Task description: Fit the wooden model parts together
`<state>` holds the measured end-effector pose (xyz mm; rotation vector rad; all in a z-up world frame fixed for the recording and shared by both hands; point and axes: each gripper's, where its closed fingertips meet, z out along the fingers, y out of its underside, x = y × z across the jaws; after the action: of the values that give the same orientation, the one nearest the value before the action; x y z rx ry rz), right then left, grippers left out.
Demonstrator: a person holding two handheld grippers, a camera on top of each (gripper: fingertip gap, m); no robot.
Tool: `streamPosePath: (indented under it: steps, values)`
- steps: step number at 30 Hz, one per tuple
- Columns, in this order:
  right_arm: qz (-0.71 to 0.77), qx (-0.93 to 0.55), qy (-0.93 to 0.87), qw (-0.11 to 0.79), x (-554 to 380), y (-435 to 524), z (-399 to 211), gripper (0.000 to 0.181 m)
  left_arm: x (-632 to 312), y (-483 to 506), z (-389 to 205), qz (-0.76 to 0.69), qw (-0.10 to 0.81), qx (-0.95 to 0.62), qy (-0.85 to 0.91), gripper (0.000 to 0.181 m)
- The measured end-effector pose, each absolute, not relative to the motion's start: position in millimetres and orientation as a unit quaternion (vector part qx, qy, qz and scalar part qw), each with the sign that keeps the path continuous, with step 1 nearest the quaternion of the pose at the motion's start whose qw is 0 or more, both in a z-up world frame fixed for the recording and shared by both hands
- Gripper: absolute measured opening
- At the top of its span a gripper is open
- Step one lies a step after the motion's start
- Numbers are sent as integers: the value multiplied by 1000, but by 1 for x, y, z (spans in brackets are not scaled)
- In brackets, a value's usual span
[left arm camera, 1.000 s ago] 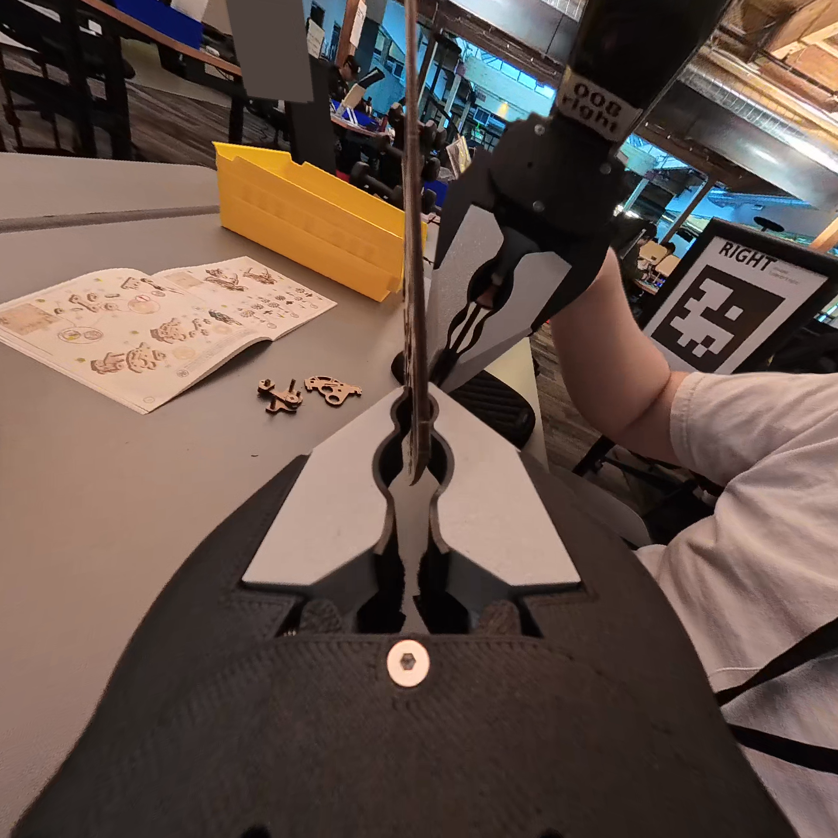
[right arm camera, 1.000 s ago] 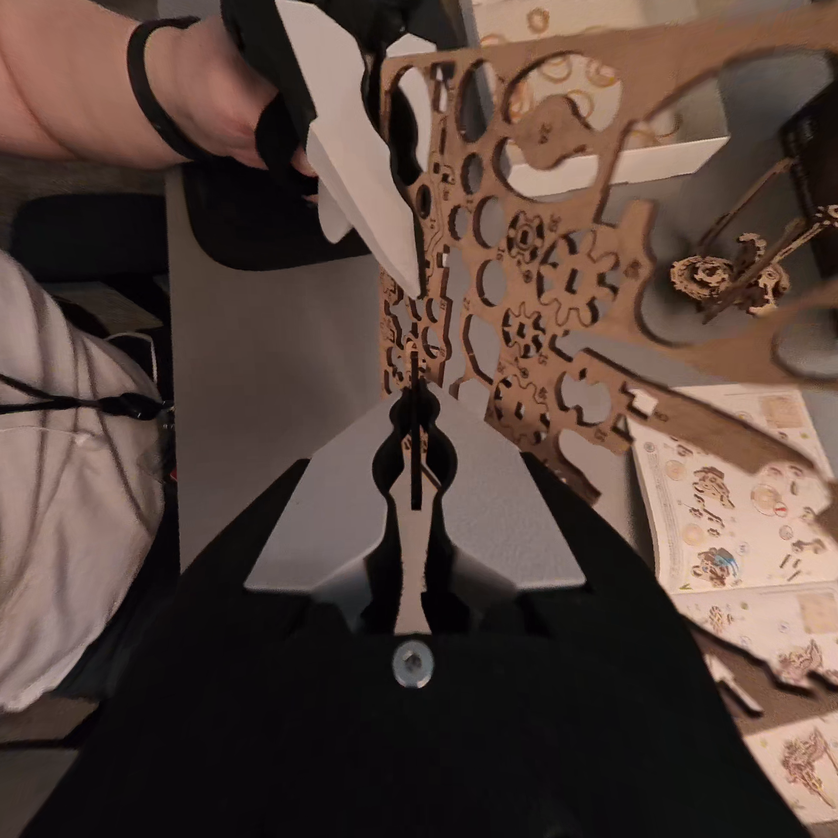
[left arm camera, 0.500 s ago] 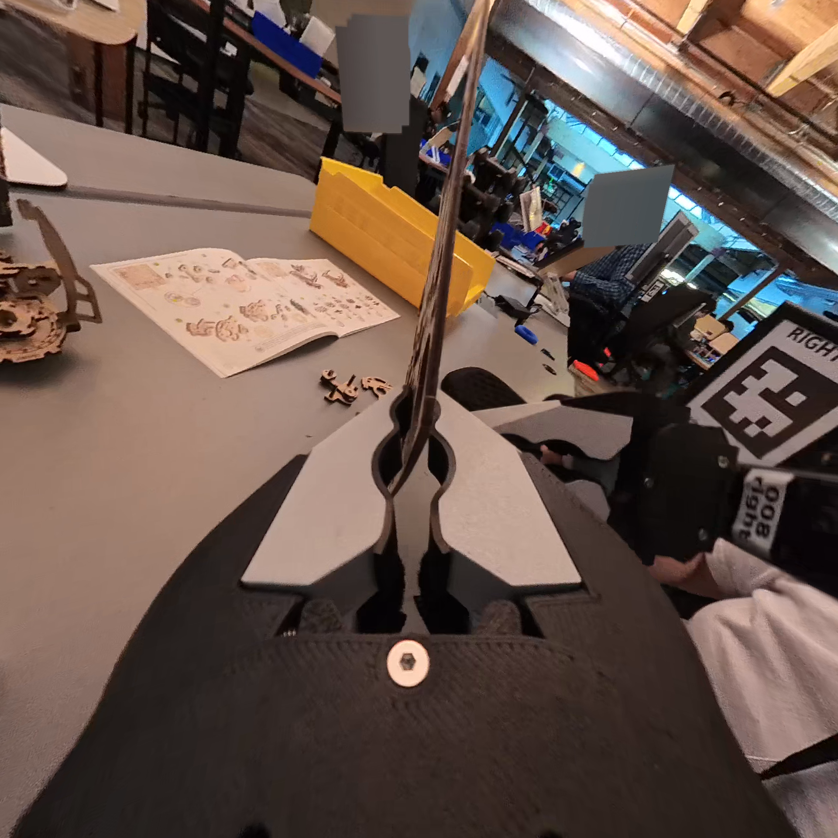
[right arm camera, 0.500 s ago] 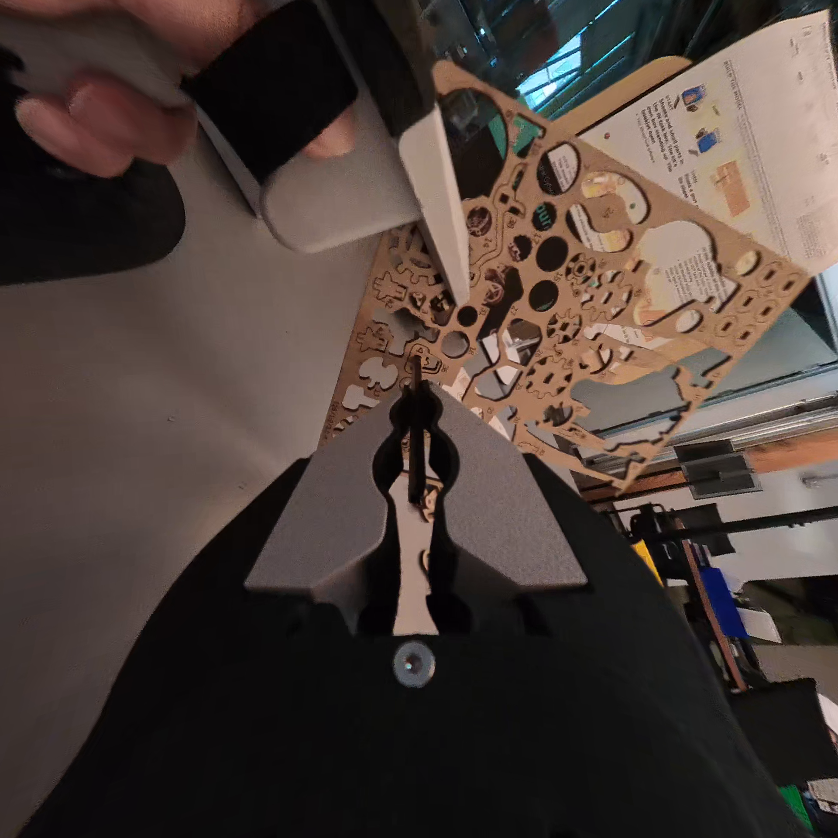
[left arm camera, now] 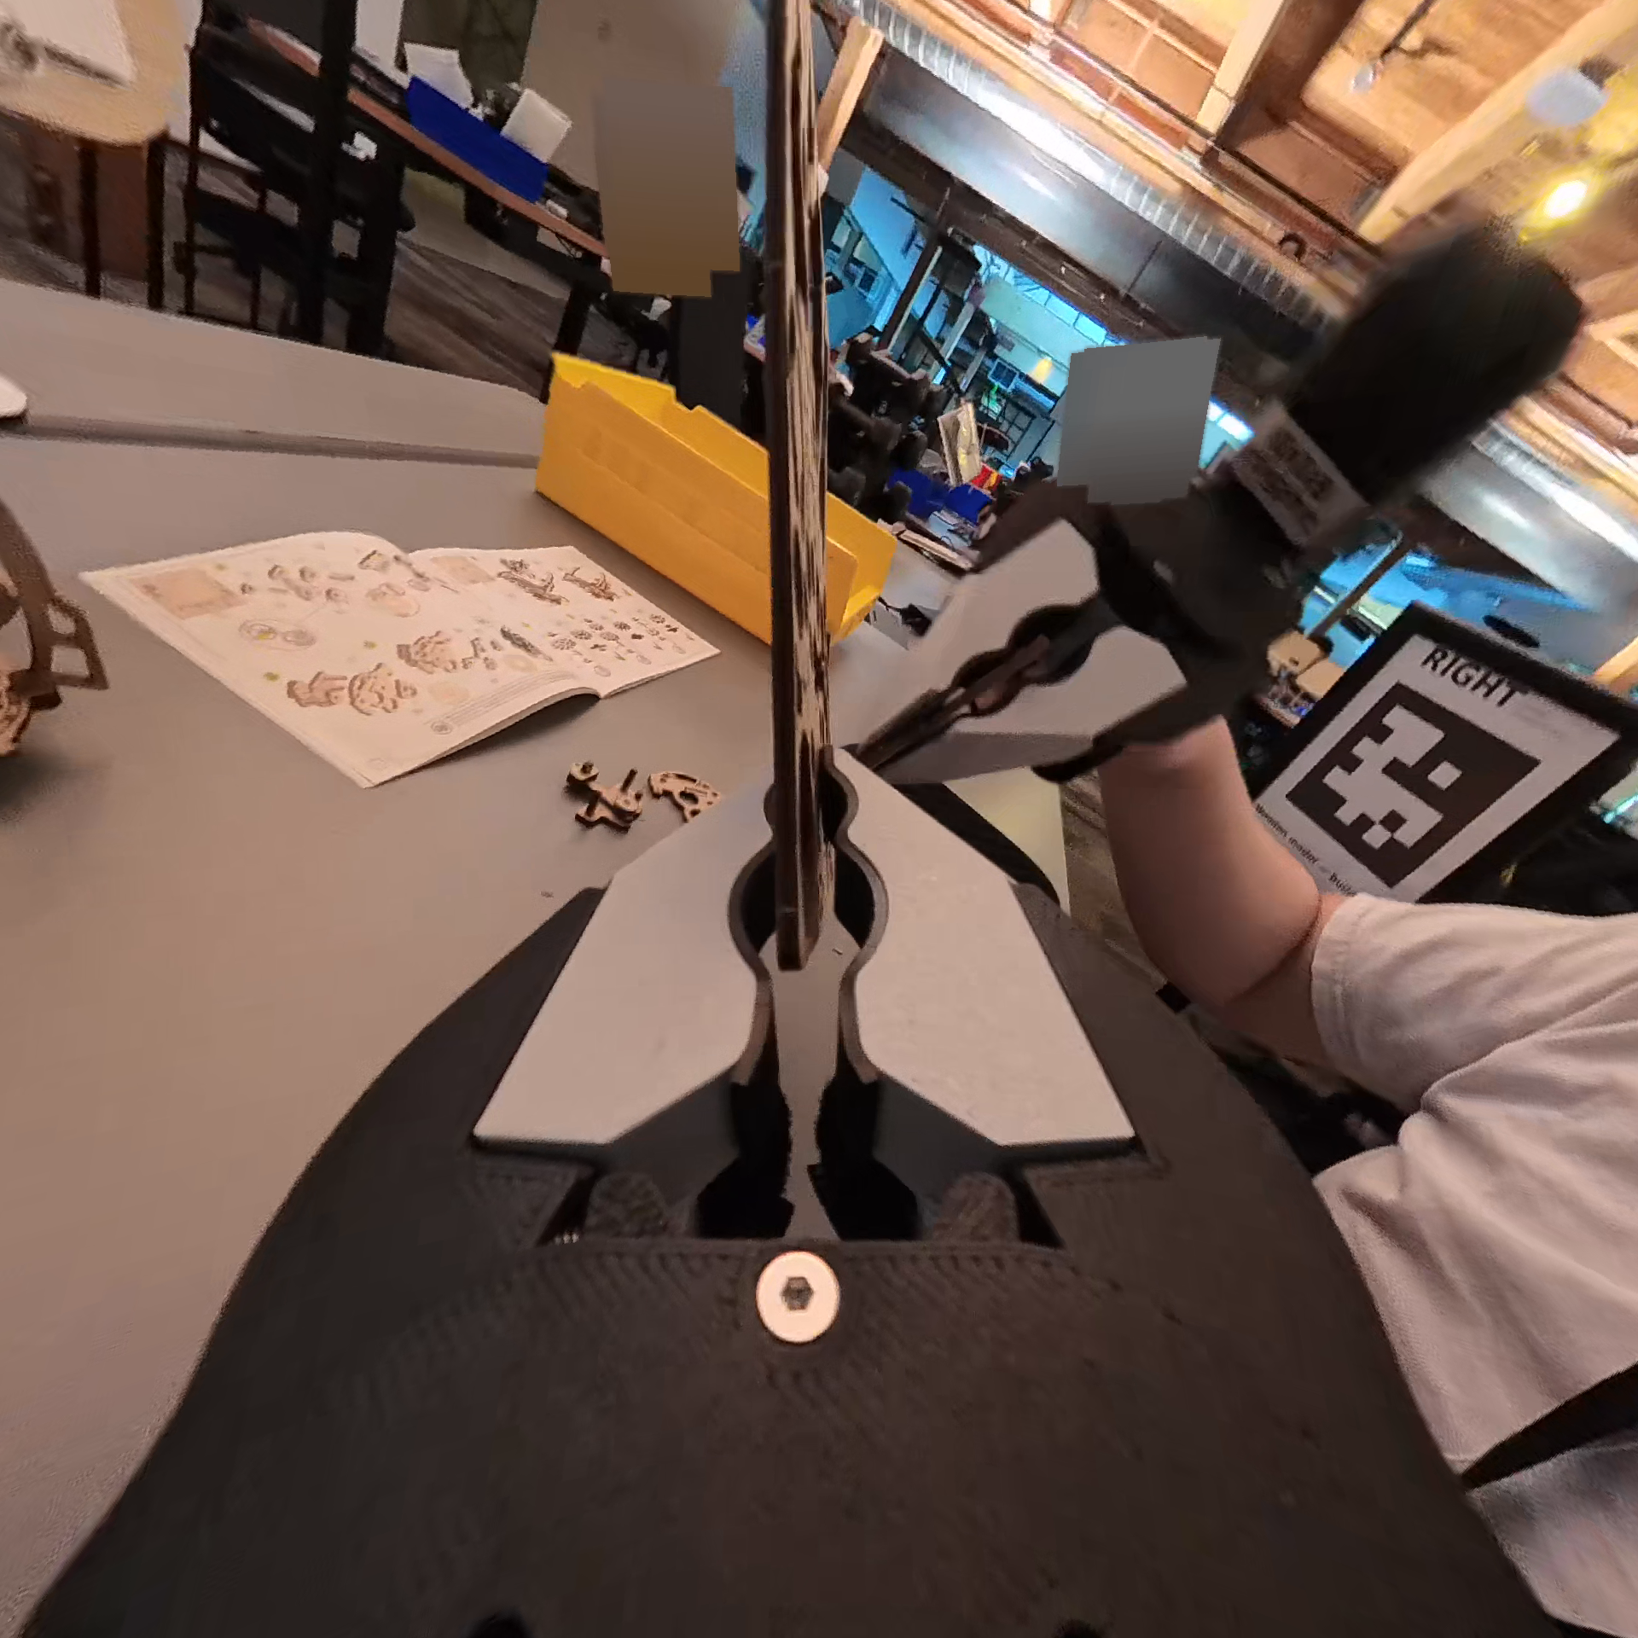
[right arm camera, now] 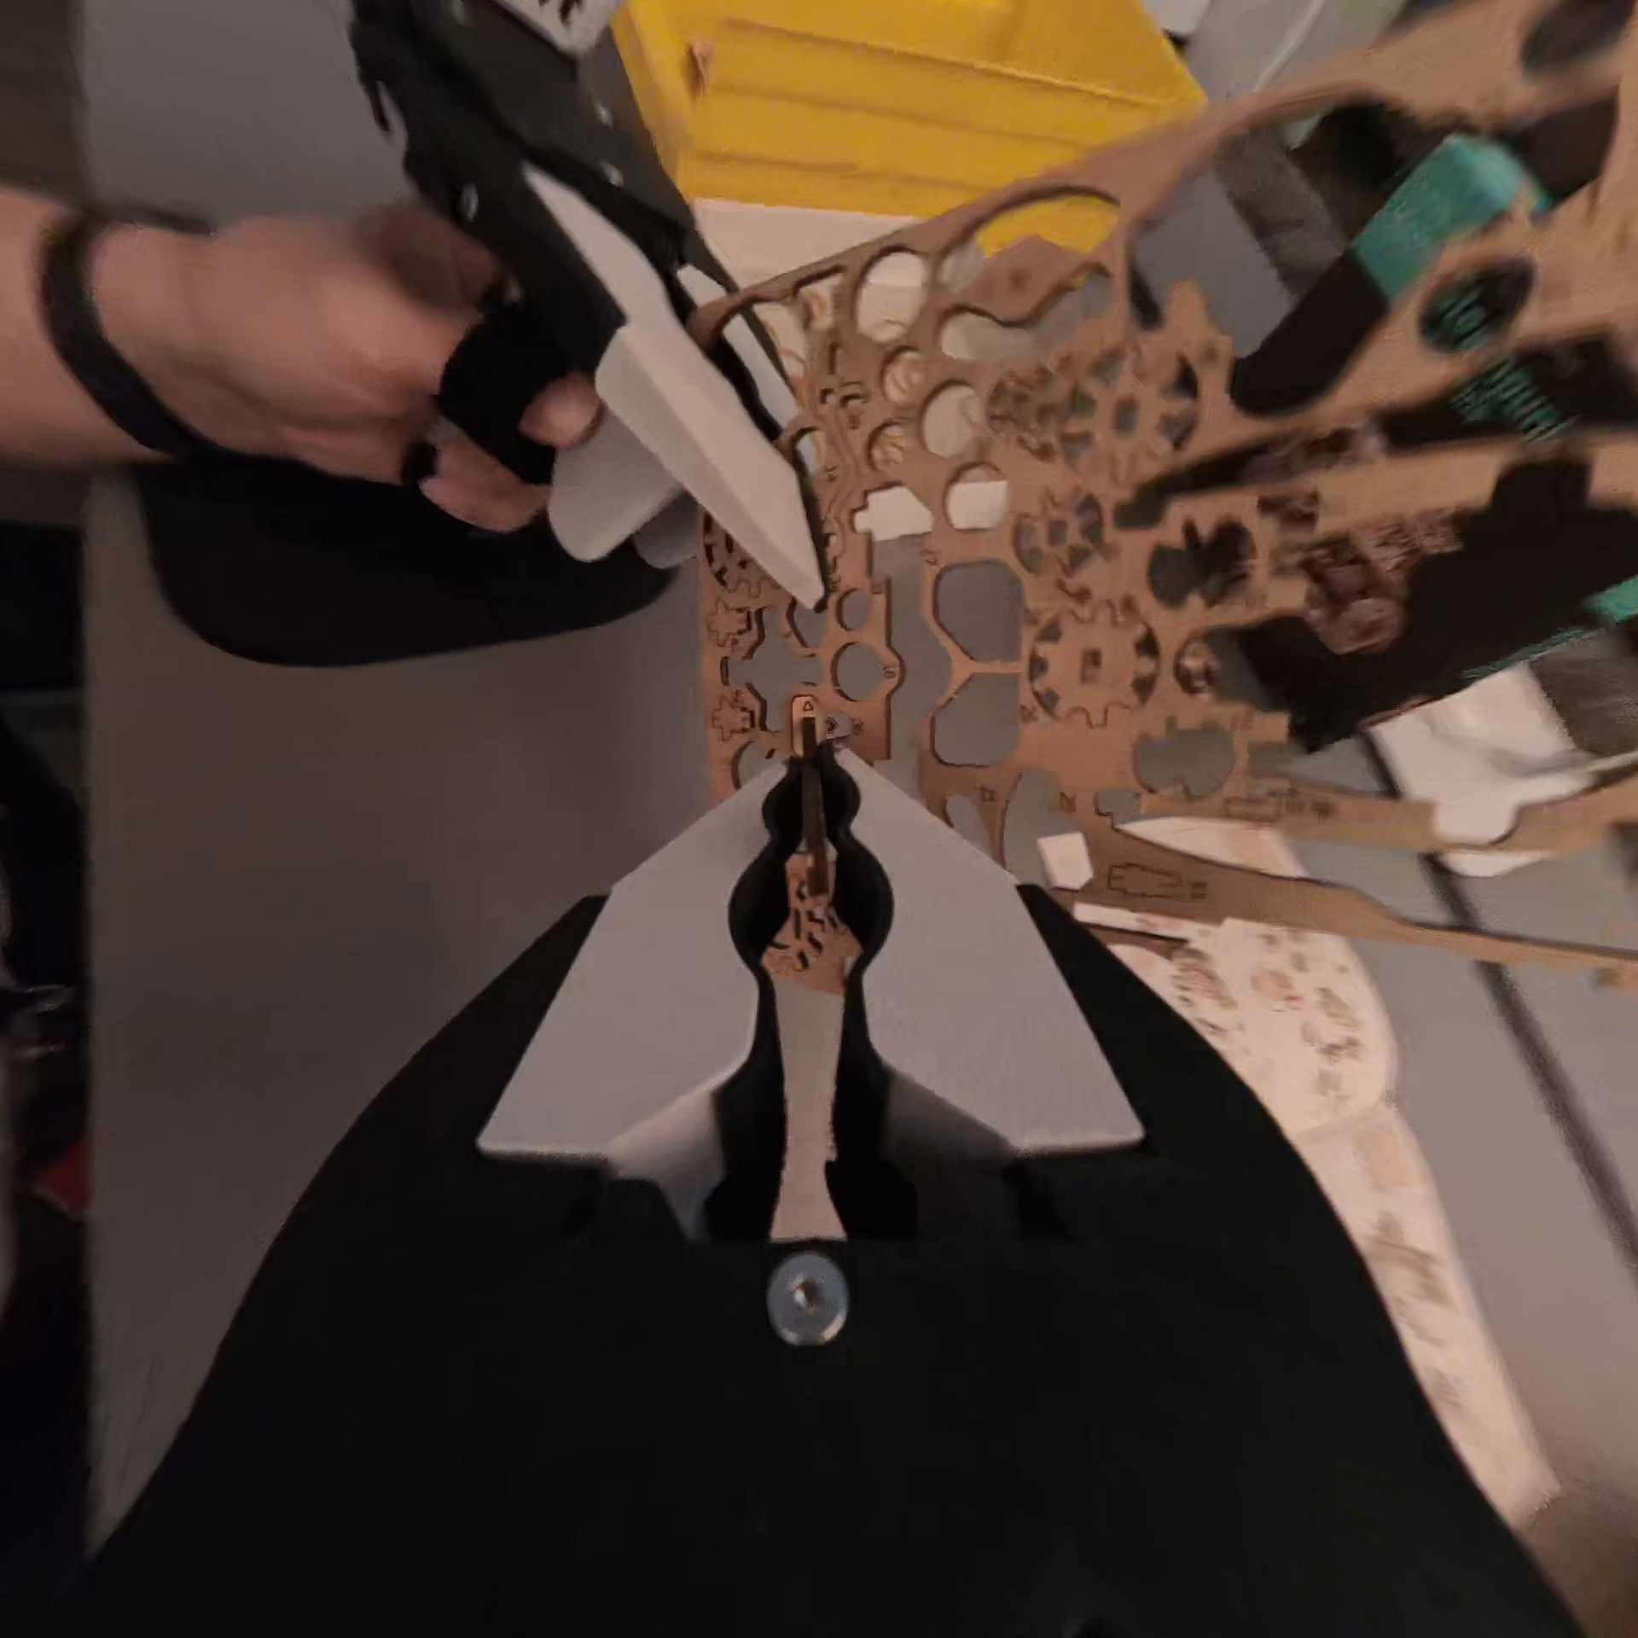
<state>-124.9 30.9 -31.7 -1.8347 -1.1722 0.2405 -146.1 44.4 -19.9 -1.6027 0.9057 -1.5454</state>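
My left gripper [left arm camera: 802, 789] is shut on the lower edge of a thin laser-cut wooden sheet [left arm camera: 798, 532], which I see edge-on and upright. In the right wrist view the sheet [right arm camera: 975, 549] shows flat, full of gear-shaped cut-outs, with the left gripper [right arm camera: 811, 585] clamped on its left side. My right gripper [right arm camera: 808, 762] is shut on a small thin wooden part [right arm camera: 811, 833], whose tip touches the sheet's lower left area. The right gripper also shows in the left wrist view [left arm camera: 886, 753], just right of the sheet. Two small loose wooden parts [left arm camera: 638, 793] lie on the grey table [left arm camera: 222, 931].
An open instruction booklet [left arm camera: 399, 638] lies on the table, with a yellow bin [left arm camera: 700, 505] behind it. A partly built wooden model [left arm camera: 35, 638] stands at the left edge. A black-and-white marker board [left arm camera: 1418, 780] stands at the right. A person's arm and white shirt [left arm camera: 1462, 1108] are close by.
The right gripper dropped away to the right of the sheet, then rose back with its part against the sheet. The left gripper kept hold of the sheet and turned it.
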Motion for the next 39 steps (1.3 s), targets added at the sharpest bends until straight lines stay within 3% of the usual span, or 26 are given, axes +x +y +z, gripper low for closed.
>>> streamPosePath:
  steps: [3,6,10,13,15,20,25,32,39]
  values:
    - [-37,-723,-501,474,-127,34,-48,0,-145,51,-28,-613,341,-636,321,2]
    - [-86,-733,-515,436,-110,33,-63,0,-149,44,-7,-655,333,-594,329,36]
    - [117,-729,-534,412,-100,5,-45,0,-177,60,23,-634,412,-567,326,41]
    - [358,-613,-565,420,-108,-44,4,2,-189,70,37,-625,455,-550,318,47]
    - [498,-510,-558,425,-108,-73,41,2,-184,68,34,-662,418,-541,307,57]
    - [600,-339,-555,466,-106,-102,75,1,-145,22,11,-781,199,-502,314,83]
    - [685,-254,-522,440,-107,-108,91,1,-129,-1,20,-778,203,-454,385,101]
    - [721,-233,-515,401,-118,-106,87,0,-134,13,29,-799,182,-427,383,102]
    - [728,-262,-507,380,-124,-95,74,0,-151,-4,35,-825,126,-373,405,67]
